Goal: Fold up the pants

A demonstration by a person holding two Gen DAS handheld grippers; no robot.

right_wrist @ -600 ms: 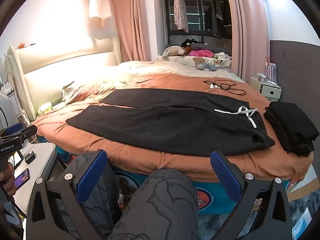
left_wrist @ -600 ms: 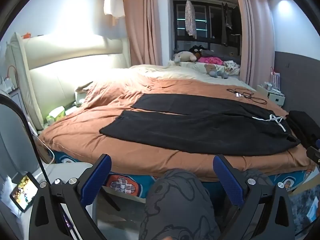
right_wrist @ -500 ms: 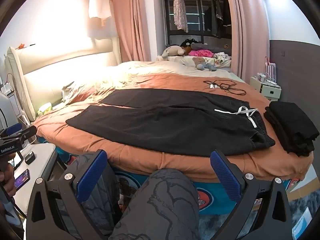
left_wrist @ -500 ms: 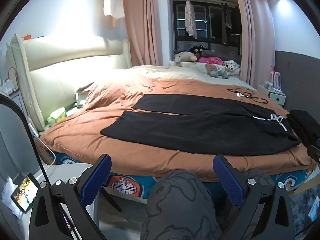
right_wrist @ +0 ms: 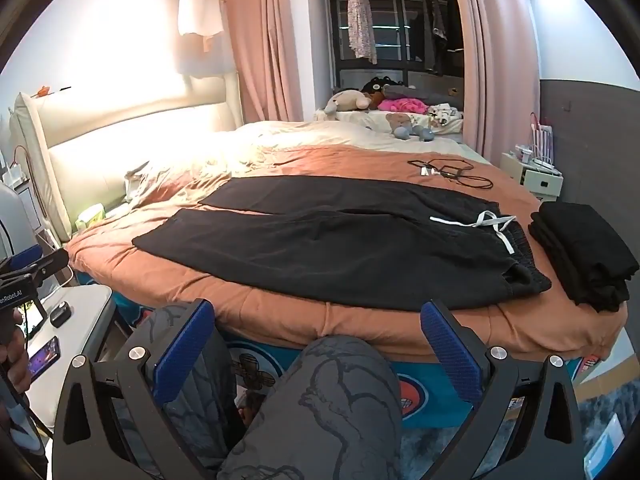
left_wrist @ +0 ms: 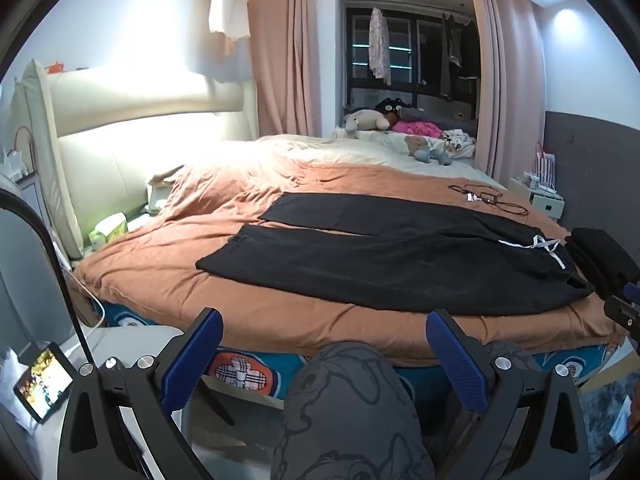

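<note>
Bedroom, rust-orange duvet bed [left_wrist: 152,272]. Black drawstring pants [right_wrist: 340,248] spread flat well beyond both jaws. Left gripper [left_wrist: 324,356] and right gripper [right_wrist: 316,344] wide open, empty.

Left tongs [left_wrist: 324,350] spread wide and empty, right tongs [right_wrist: 318,344] likewise, both held low above knees

Pink curtains [left_wrist: 286,52], lit cream headboard [left_wrist: 132,120]
</note>
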